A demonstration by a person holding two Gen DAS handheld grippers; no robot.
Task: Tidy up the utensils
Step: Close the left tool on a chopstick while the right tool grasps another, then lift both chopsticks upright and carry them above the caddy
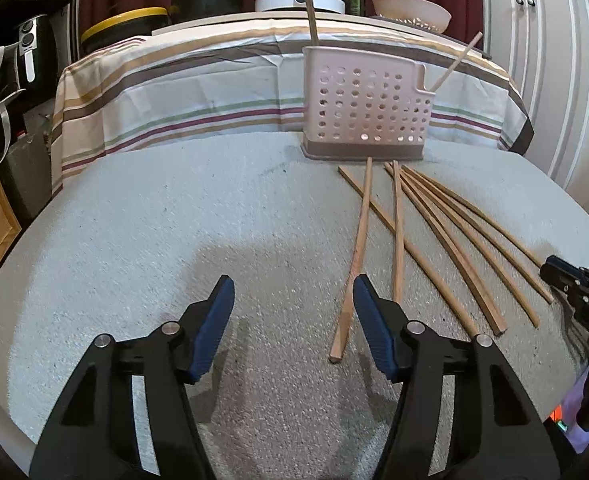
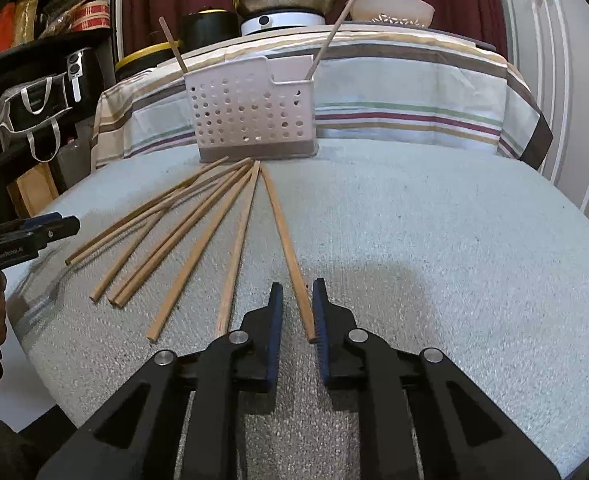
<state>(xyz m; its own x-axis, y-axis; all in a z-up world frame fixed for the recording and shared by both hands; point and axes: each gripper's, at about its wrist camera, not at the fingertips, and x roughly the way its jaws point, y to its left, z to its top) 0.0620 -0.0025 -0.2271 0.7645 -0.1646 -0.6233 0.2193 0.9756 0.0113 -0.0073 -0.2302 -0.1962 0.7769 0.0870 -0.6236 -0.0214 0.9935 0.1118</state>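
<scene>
Fingers: our right gripper [image 2: 297, 312] clamps one chopstick [image 2: 282, 236], left gripper [image 1: 294, 312] gapes empty; perforated caddy [image 1: 364, 110] far, holding two sticks; loose chopsticks [image 1: 446, 240] near it; caddy interior hidden.

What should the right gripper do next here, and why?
Probably lift. The right gripper looks closed on the rightmost chopstick, whose far tip points at the holder, where two chopsticks already stand. Six more lie on the table.

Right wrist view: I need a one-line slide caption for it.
Right gripper jaws straddle one wooden chopstick on the grey table, before the perforated white plastic utensil holder.
</scene>
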